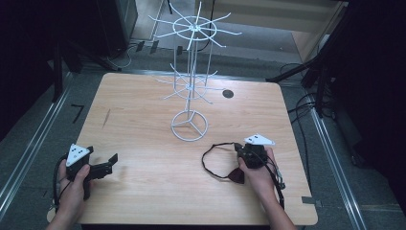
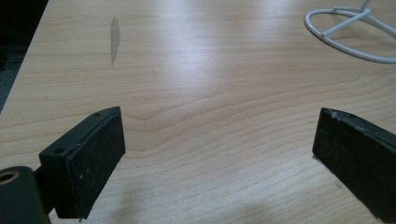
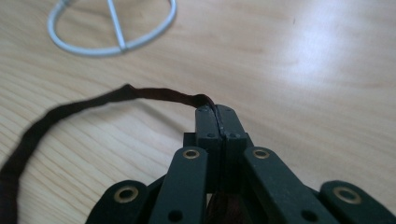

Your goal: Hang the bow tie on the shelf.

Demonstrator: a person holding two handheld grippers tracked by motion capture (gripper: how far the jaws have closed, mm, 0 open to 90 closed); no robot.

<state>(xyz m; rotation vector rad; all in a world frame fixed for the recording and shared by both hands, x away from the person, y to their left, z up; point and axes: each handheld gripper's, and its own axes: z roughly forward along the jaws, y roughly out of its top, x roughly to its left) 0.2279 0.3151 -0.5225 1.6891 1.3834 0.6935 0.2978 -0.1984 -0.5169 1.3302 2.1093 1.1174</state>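
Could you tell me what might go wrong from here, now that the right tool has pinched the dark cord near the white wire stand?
1. The right tool grips the cord only at its thin edge, so it may slip out when lifted.
2. The loose loop lies close to the stand; swinging it could snag a hook or tip the light stand.
3. The left tool is open and far off, so it cannot steady the stand.

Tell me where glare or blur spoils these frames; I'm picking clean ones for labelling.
High view: dim, dark surroundings, table evenly lit. Left gripper view: pale glare band on the wood, jaws sharp. Right gripper view: bright glare patch at upper right; dark cord blurs toward the left edge, white stand base soft.
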